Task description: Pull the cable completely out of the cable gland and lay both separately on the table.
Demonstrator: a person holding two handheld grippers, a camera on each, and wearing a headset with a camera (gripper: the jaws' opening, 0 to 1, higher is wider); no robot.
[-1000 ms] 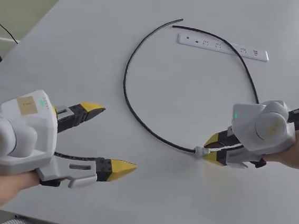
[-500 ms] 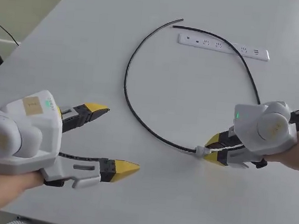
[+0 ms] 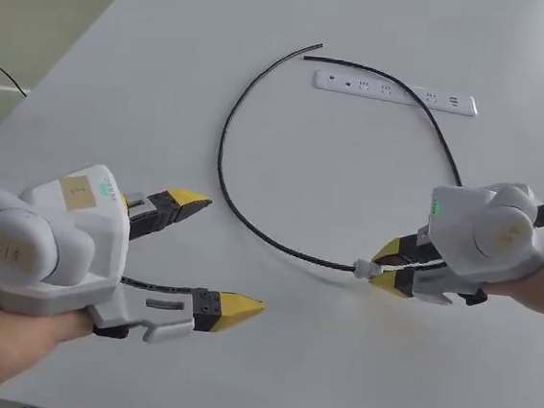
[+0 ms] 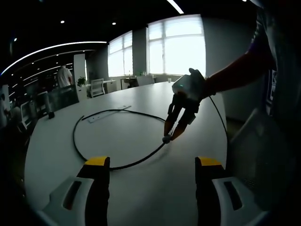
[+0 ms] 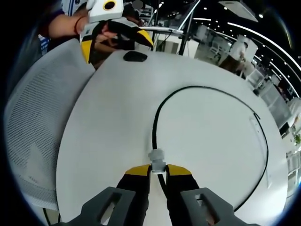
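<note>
Cable gland (image 3: pixel 367 268) in right hand-held gripper (image 3: pixel 383 264), partly hidden

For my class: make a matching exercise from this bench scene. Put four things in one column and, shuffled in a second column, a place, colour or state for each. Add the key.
Things
1. cable gland
2. cable
3. power strip
4. left gripper

Descriptions
A. long and white, lying flat at the far side of the table
B. black, lying in a wide loop
C. jaws wide apart, nothing between them
D. small and white, at the yellow tips of the right gripper

Pairs: 1-D, 2-B, 3-A, 4-C
</note>
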